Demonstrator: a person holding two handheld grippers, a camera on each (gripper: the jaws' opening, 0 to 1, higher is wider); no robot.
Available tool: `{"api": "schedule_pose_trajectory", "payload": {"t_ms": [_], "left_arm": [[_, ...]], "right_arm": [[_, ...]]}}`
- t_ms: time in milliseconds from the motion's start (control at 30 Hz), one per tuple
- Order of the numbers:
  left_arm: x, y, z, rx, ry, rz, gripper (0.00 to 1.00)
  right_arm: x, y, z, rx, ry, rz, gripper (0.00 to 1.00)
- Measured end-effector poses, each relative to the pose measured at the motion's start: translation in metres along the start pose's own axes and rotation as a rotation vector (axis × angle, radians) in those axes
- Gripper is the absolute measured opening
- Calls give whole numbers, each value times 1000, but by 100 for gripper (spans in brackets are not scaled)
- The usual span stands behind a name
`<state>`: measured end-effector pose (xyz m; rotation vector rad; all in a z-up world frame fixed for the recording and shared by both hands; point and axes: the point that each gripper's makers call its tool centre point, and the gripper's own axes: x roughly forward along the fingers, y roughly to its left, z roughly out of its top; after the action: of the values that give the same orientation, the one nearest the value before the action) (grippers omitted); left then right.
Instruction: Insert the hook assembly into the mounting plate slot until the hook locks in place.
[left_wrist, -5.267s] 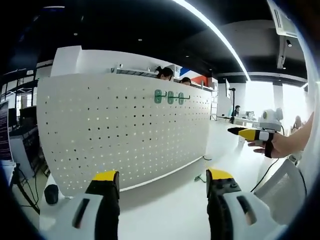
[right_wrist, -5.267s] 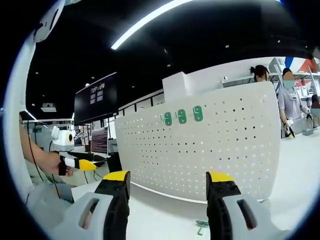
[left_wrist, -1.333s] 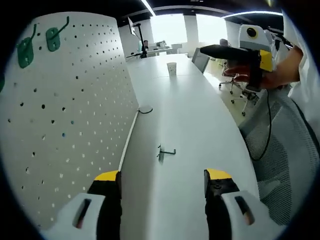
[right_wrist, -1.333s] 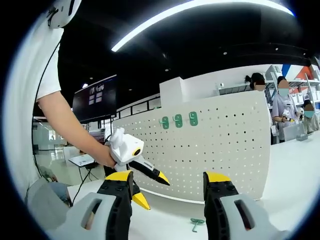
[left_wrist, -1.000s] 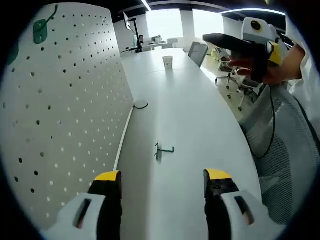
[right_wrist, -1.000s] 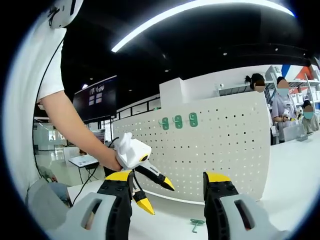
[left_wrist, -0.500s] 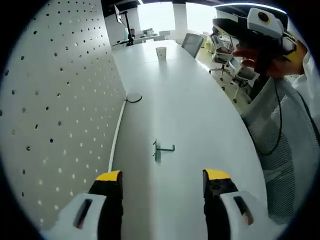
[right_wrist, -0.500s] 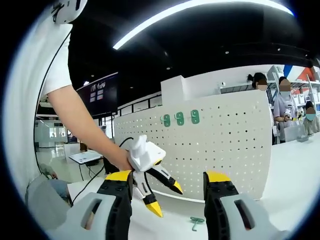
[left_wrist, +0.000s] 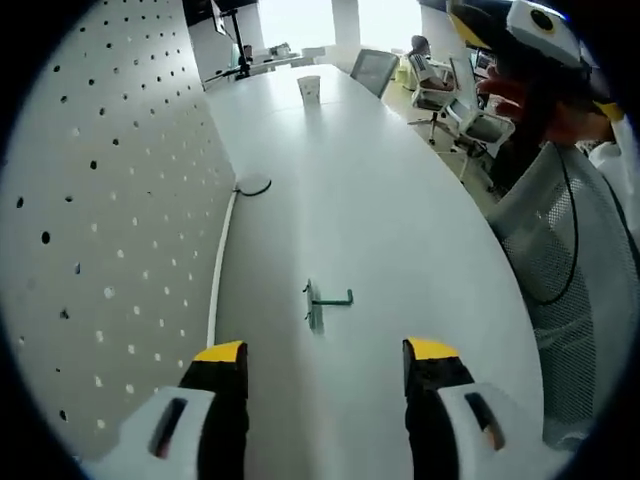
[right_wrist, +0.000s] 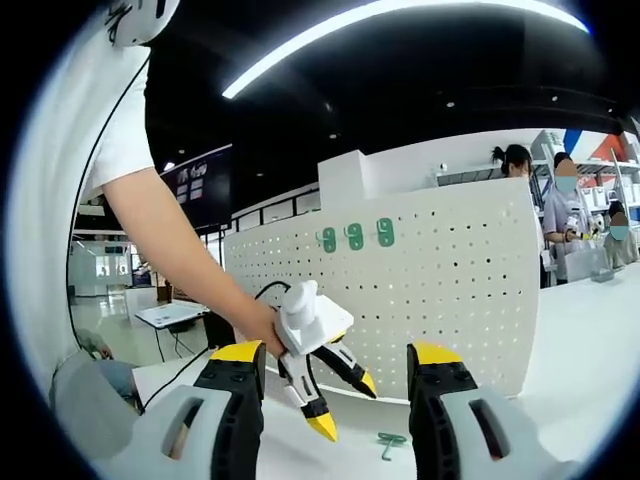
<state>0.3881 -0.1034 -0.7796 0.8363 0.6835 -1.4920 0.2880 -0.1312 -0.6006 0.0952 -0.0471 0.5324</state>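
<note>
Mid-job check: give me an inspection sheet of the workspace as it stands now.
Surface: white table, mostly bare.
Job's things: green hook lies loose on the table; white pegboard stands upright, carrying three green mounts.
Clutter: paper cup at the far end.
Grippers: left gripper open, angled down toward the hook; right gripper open, empty.
Cables: one along the pegboard's foot.
Surroundings: office chairs, monitor, people behind.

left gripper (left_wrist: 325, 365) fingers apart | green hook (left_wrist: 322, 300) on table (left_wrist: 400, 230)

Left gripper (right_wrist: 335, 408) angled downward, fingers spread, right gripper (right_wrist: 335, 375) likewise spread
</note>
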Motion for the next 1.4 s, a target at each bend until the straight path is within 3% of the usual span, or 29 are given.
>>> {"api": "schedule_pose_trajectory", "payload": {"t_ms": [500,1200,1400], "left_arm": [[28,4,-3,40,77,-30,64],[51,-3,-7,61,145,-95,63],[56,-6,-17,84,182,-105,62]], "right_arm": [[-2,-5,1,9,-7,-24,55],[-4,-11,0,22,-9,-45,54],[-4,-13,-1,29,-9,-50,53]]}}
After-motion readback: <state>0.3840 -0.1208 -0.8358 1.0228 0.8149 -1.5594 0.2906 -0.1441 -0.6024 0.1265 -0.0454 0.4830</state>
